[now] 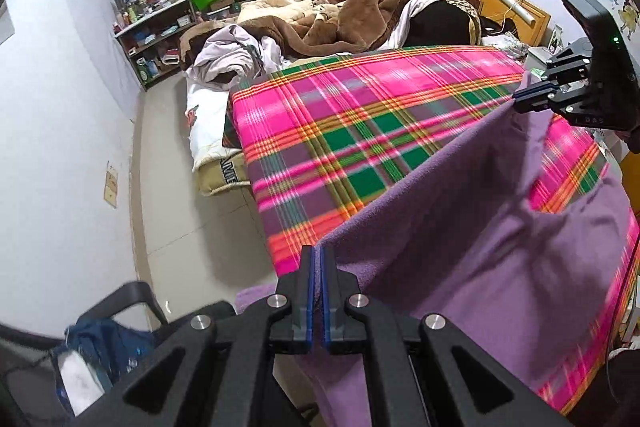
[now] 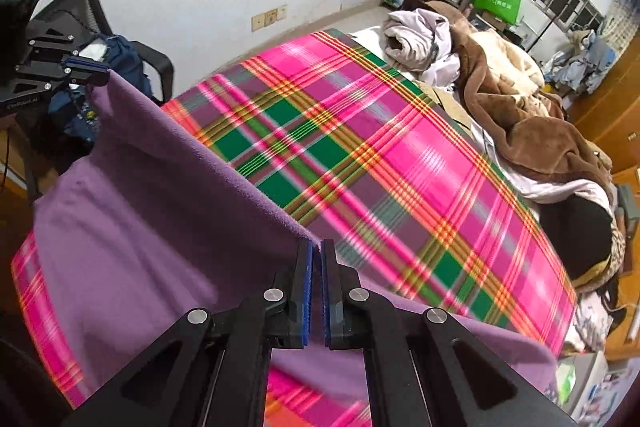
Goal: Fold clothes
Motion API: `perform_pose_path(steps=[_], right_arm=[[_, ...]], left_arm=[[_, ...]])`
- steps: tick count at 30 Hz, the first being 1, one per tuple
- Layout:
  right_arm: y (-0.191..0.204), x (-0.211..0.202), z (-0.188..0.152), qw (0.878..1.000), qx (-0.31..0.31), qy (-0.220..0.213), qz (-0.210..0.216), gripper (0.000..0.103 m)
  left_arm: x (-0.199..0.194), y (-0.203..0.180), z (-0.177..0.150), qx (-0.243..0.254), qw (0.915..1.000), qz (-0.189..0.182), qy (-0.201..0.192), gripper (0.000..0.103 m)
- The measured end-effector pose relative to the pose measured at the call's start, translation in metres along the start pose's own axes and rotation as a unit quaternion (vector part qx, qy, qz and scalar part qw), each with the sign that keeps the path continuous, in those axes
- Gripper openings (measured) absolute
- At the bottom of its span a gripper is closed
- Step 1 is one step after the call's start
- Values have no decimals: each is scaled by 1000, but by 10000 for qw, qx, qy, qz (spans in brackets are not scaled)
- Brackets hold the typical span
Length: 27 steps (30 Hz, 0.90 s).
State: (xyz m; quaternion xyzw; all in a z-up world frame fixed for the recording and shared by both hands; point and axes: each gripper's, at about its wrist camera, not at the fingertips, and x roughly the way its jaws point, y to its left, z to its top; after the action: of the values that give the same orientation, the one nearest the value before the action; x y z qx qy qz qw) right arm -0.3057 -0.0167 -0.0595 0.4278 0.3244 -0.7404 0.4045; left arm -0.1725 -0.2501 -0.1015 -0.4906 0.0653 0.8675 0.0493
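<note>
While both sets of jaws are clamped on its top edge, the purple cloth (image 1: pixel 460 247) hangs stretched between the left gripper (image 1: pixel 317 255) and right gripper (image 2: pixel 317 247), over the plaid blanket (image 2: pixel 360 155) at centre frame.

The left gripper (image 1: pixel 317 259) points steeply down, its jaws closed on an edge of the purple cloth (image 1: pixel 460 247). The right gripper (image 2: pixel 317 253) tilts down likewise, jaws pinched on the same edge. The two stand apart with the edge stretched between them.
</note>
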Motion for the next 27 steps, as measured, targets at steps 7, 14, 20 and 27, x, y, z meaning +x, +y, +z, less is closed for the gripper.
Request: perform_pose_path(steps=[7,14,20,27], right_arm=[[45,-34,-67,9995,104,-12,297,1],[91,-6,-145,9947,371,570,774,1],[52,2,-181,9628,2286,443,1373,24],[-36,21,-212,8417,4972,-124,2101,42]], left_arm=[[-29,-53,-64,-70,9991,55,406,3],[-15,-99,-122,-411,9944,39,977,3],[-19,-104,-149,-1305,9844,-18,1180,3],[-29,-76,-175,-3697,9219,-697,928,9]])
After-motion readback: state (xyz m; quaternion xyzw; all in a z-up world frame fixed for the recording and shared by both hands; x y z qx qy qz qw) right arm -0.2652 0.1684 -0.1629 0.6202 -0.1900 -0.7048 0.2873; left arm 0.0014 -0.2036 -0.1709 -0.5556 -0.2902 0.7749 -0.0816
